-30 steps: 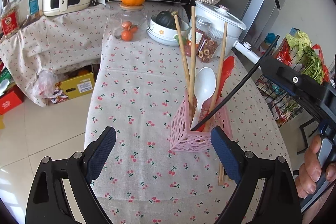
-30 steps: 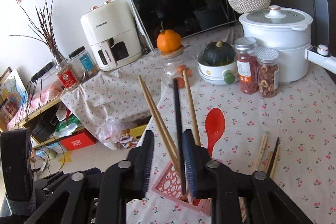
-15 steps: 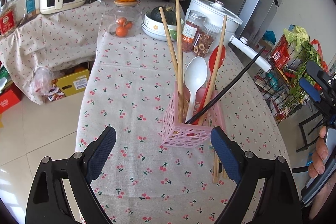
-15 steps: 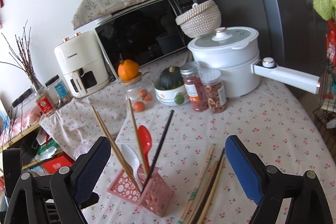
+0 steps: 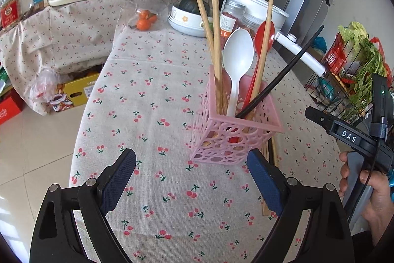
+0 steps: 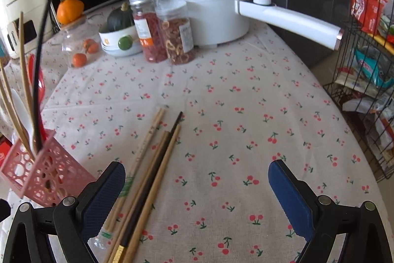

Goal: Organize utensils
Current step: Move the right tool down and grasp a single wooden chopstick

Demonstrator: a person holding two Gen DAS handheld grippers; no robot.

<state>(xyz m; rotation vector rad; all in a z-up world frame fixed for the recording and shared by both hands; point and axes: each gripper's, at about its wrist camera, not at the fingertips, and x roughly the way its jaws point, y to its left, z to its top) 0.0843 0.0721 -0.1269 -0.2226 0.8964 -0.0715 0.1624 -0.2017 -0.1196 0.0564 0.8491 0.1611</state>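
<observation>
A pink openwork holder (image 5: 234,132) stands on the cherry-print tablecloth. It holds three wooden chopsticks (image 5: 214,16), a white spoon (image 5: 237,53), a red spoon (image 5: 264,36) and a leaning black chopstick (image 5: 283,75). My left gripper (image 5: 190,159) is open just in front of the holder's base, with nothing between its pads. My right gripper (image 6: 197,165) is open wide over the cloth. Several loose chopsticks (image 6: 147,152), wooden ones and a black one (image 6: 157,164), lie beside its left finger (image 6: 103,189). The holder (image 6: 44,169) is at that view's left edge.
At the back stand a white pot with a long handle (image 6: 288,19), two jars (image 6: 162,33), a bowl with a squash (image 6: 118,38) and a glass jar of oranges (image 5: 145,14). A wire rack of groceries (image 6: 364,65) is off the table's right edge. A hand (image 5: 369,194) holds the right gripper.
My right gripper let go of the black chopstick, which now leans in the holder, opened wide, and swung down and right over the loose chopsticks. My left gripper sank closer to the holder.
</observation>
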